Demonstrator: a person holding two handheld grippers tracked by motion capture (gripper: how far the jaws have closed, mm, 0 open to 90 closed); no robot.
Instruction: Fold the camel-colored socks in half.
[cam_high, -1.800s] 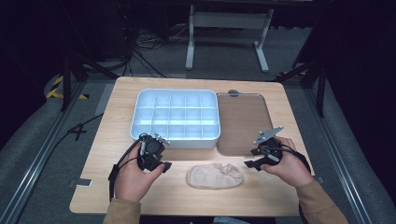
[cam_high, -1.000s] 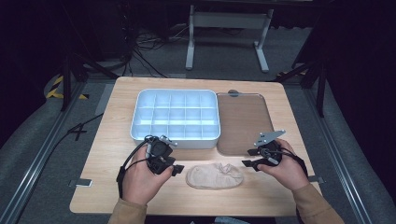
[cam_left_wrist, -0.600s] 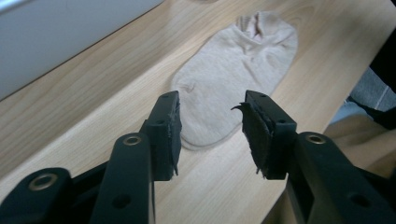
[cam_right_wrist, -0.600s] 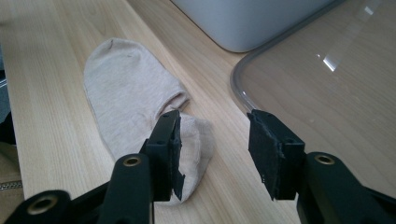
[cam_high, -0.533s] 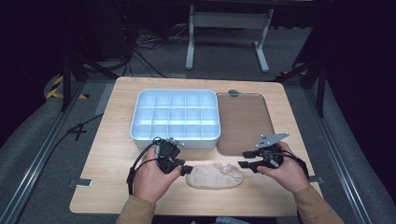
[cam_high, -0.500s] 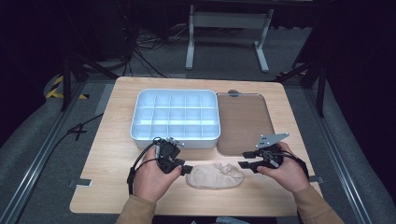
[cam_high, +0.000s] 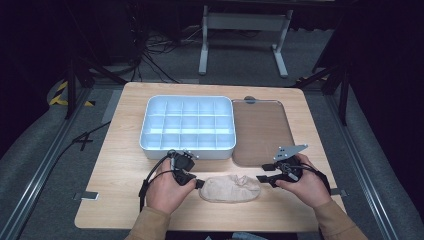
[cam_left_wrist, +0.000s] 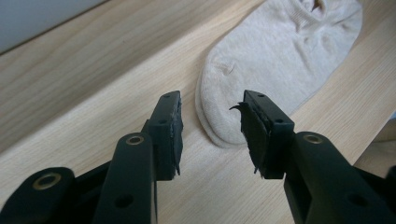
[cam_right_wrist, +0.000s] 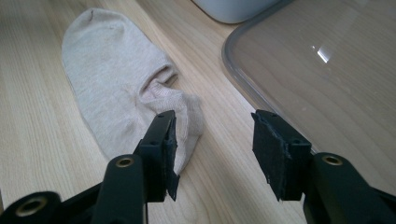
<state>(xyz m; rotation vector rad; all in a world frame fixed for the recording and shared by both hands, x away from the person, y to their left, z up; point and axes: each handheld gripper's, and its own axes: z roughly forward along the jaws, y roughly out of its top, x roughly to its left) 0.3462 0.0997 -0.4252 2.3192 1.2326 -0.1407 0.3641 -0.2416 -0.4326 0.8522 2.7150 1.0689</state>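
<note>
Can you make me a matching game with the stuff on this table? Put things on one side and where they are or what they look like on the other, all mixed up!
Things:
1. sock
2. white tray with compartments
3. clear lid
4. left gripper

Descriptions:
A. lies flat on the table, to the right of the tray
B. beige, lying between the two grippers
C. jaws open, pointing at the toe end of the sock
D. divided into many little boxes, all empty

Right pairs: 1-B, 2-D, 3-A, 4-C
</note>
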